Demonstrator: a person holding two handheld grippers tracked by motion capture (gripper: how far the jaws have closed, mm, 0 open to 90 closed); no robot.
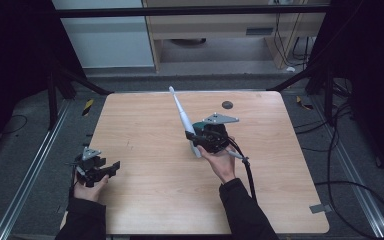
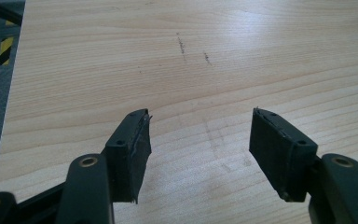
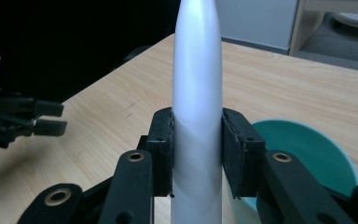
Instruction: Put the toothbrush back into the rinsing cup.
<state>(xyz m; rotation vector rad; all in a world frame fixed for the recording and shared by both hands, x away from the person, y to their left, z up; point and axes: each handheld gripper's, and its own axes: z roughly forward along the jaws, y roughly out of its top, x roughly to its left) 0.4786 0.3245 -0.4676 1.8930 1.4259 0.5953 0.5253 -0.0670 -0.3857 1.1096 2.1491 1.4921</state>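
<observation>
right tongs (image 3: 196,154): clamped on white tapered handle (image 3: 198,93), teal cup (image 3: 303,149) just beside
left tongs (image 2: 198,140): jaws apart, over bare bench (image 2: 214,56)

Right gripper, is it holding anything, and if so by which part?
Yes. The right gripper is shut on a white tapered stick, clamped across its thicker lower part, with the thin tip pointing away.

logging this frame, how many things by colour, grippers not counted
white: 1, the long tapered tool held in the right gripper
teal: 1, the cup beside it
dark: 1, the round spot on the table
total: 3
</observation>
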